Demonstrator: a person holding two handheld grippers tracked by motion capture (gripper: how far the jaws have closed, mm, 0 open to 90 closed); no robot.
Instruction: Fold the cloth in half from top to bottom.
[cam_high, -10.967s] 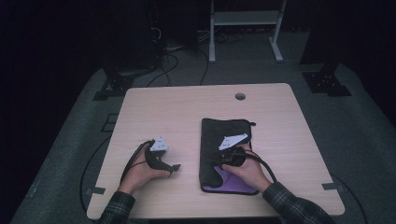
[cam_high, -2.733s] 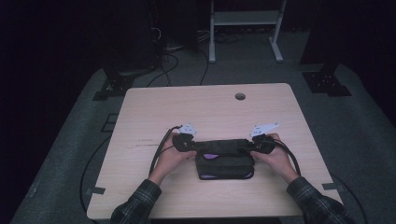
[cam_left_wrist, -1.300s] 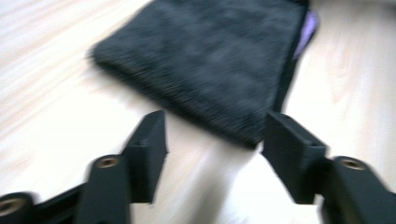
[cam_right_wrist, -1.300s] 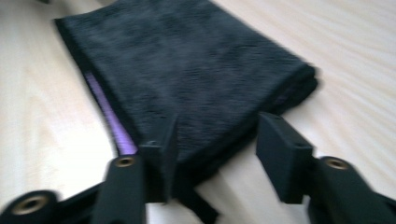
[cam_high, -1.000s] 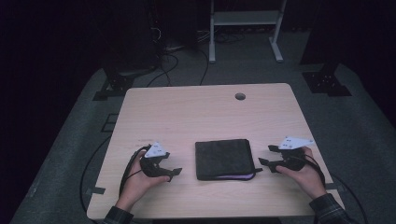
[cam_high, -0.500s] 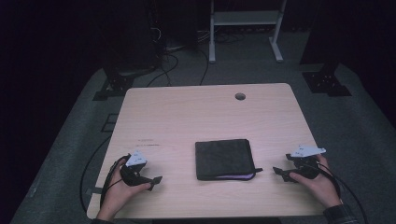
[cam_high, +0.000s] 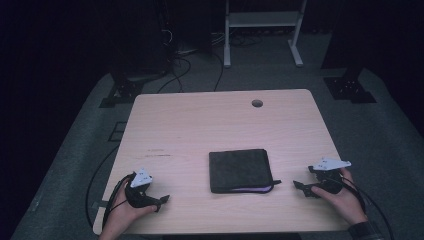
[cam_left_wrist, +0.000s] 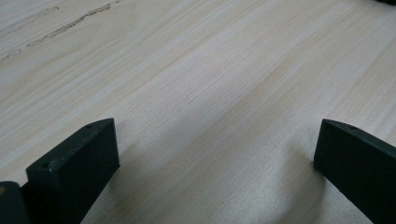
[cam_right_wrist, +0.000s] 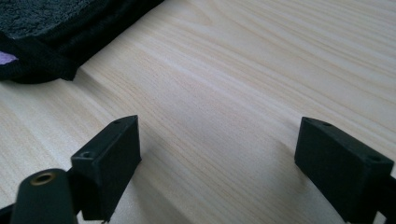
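Two claws are resting low at the near edge of the pale wooden surface (cam_high: 200, 125), one on each side of a folded dark cloth (cam_high: 239, 169). At the left, the left claw (cam_high: 162, 199) is sitting well apart from the cloth, pointing toward it; its jaws have just been opening and are standing wide, released, with bare wood between them. In the middle, the cloth is lying flat as a neat, nearly square bundle of dark fuzzy fabric, with a thin strip of purple showing along its near edge. At the right, the right claw (cam_high: 298, 186) is lying near the cloth's right corner but not touching it; its jaws have also just been opening and are gaping, released, gripping nothing
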